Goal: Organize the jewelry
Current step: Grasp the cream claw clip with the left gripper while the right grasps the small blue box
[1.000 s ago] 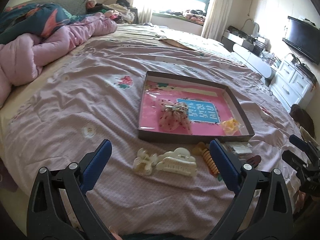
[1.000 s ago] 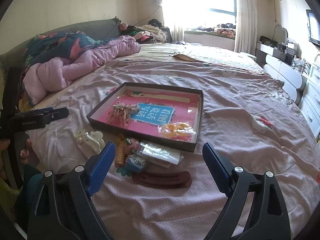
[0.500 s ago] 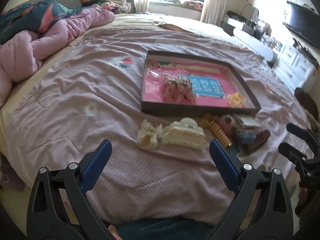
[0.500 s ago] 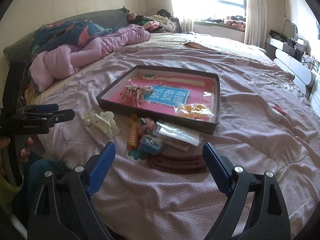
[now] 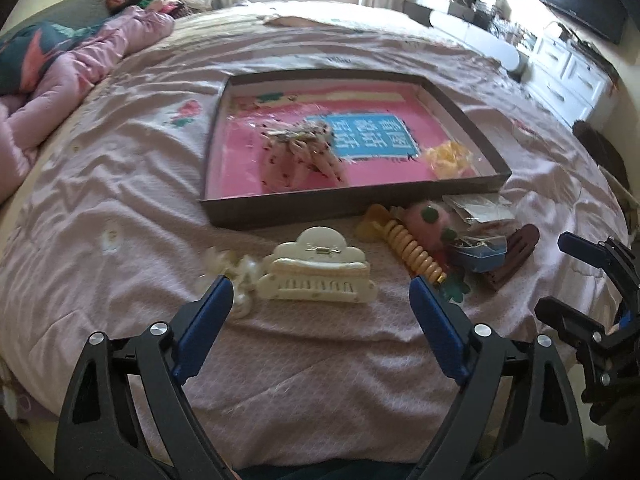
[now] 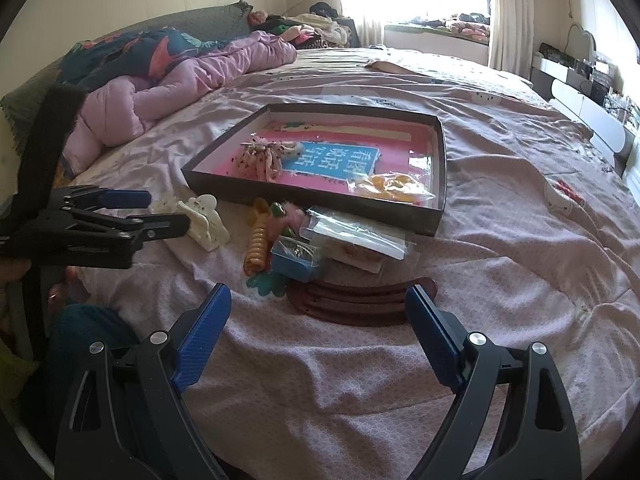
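A dark shallow box [image 5: 352, 199] with a pink floor lies on the bed; a spotted pink bow [image 5: 304, 148] and a yellow piece in a bag [image 5: 448, 158] lie in it. In front of it lie a cream claw clip [image 5: 318, 274], a small white clip [image 5: 240, 276], a yellow spiral tie [image 5: 414, 256], a blue case [image 5: 480, 254] and a brown clip [image 5: 510, 256]. My left gripper [image 5: 320, 300] is open, just short of the cream clip. My right gripper [image 6: 318, 306] is open, just short of the brown clip [image 6: 360, 298]. The box [image 6: 438, 168] shows there too.
A pink quilt [image 6: 172, 88] is heaped along the bed's left side. White drawers [image 5: 568, 68] and a wall television [image 5: 584, 4] stand to the right of the bed. The bed's near edge is just under both grippers.
Both grippers have moved forward and lower towards the items in front of the box. Both stay open.
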`<action>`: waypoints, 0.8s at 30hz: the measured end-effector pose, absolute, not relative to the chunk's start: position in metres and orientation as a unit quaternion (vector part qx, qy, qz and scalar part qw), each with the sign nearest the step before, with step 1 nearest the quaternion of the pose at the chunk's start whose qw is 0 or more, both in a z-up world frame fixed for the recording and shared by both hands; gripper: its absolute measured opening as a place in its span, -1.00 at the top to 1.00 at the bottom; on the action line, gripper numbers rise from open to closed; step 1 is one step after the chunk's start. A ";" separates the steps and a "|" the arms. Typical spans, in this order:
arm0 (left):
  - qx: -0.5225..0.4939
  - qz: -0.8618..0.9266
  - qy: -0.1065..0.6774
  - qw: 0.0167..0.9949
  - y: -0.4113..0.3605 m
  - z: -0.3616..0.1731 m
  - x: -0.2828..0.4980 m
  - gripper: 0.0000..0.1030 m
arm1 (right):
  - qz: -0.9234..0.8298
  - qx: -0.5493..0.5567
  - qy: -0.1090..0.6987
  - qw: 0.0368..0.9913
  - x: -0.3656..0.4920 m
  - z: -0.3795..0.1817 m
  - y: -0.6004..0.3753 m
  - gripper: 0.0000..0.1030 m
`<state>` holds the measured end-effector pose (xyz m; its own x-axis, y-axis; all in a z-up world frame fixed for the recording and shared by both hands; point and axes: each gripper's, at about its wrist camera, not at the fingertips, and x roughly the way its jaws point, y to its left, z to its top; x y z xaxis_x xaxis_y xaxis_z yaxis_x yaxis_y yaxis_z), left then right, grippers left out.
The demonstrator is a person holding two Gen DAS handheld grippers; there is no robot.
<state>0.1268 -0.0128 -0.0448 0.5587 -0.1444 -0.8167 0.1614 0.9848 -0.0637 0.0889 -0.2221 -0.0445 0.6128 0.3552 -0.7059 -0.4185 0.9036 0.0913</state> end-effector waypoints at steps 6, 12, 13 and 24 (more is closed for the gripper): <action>0.016 -0.089 0.485 0.870 -0.019 -0.056 0.147 -0.57 | 0.214 -0.037 0.390 0.895 0.094 -0.051 -0.218 -0.67; 0.017 -0.093 0.500 0.861 -0.021 -0.065 0.159 -0.46 | 0.214 -0.035 0.396 0.892 0.105 -0.059 -0.210 -0.61; 0.018 -0.091 0.501 0.860 -0.021 -0.066 0.161 -0.40 | 0.215 -0.035 0.397 0.892 0.107 -0.061 -0.209 -0.51; 0.010 -0.097 0.490 0.866 -0.017 -0.064 0.165 -0.03 | 0.222 -0.006 0.414 0.883 0.133 -0.076 -0.199 0.06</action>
